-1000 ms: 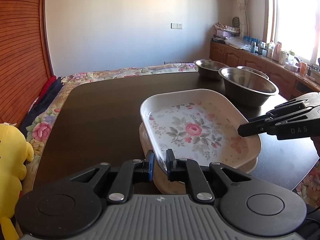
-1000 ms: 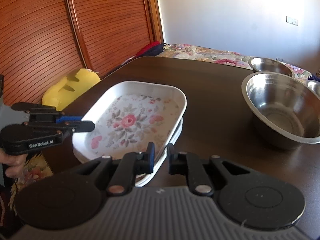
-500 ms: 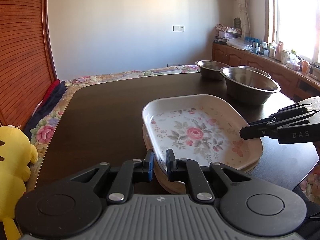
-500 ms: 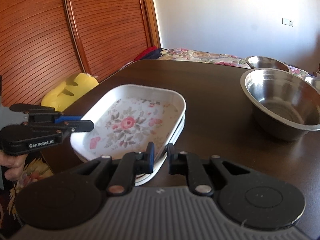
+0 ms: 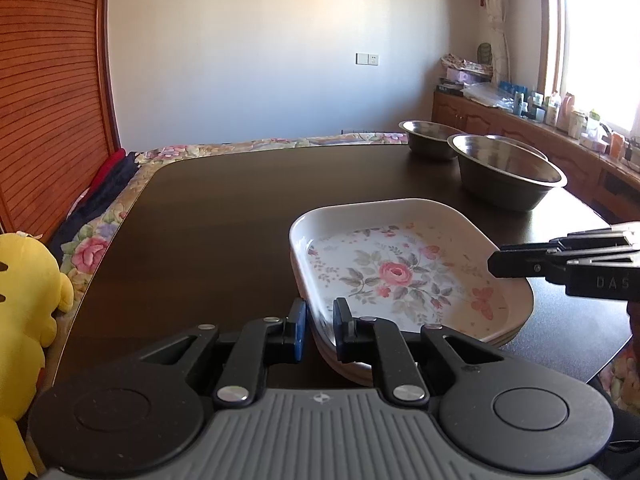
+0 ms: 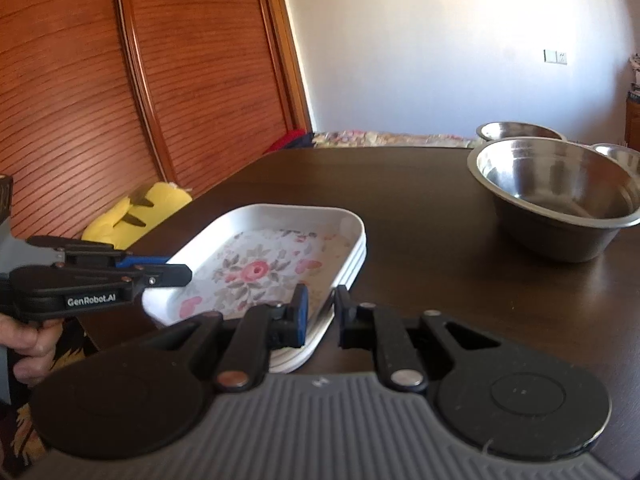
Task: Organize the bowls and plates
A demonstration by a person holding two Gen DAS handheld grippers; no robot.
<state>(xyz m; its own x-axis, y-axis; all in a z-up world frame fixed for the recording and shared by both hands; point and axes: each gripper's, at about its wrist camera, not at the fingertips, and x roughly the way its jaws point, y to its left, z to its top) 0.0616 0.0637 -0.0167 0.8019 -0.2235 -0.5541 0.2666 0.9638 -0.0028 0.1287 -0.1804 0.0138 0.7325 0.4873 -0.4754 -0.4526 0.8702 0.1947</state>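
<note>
Left gripper (image 5: 320, 322) and right gripper (image 6: 321, 314) level, each clamped on the floral plate stack's (image 5: 404, 276) rim; three steel bowls (image 5: 506, 170) behind.

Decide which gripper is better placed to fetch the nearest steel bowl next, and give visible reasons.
Probably the right gripper: the nearest steel bowl sits ahead on its side of the table, with bare tabletop between. The left gripper is at the floral plate stack, whose far side faces the bowl.

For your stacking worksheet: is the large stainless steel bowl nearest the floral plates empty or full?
Empty. The large stainless steel bowl shows only bare, shiny metal inside in the right wrist view; it stands upright on the dark wooden table, apart from the floral plates.
</note>
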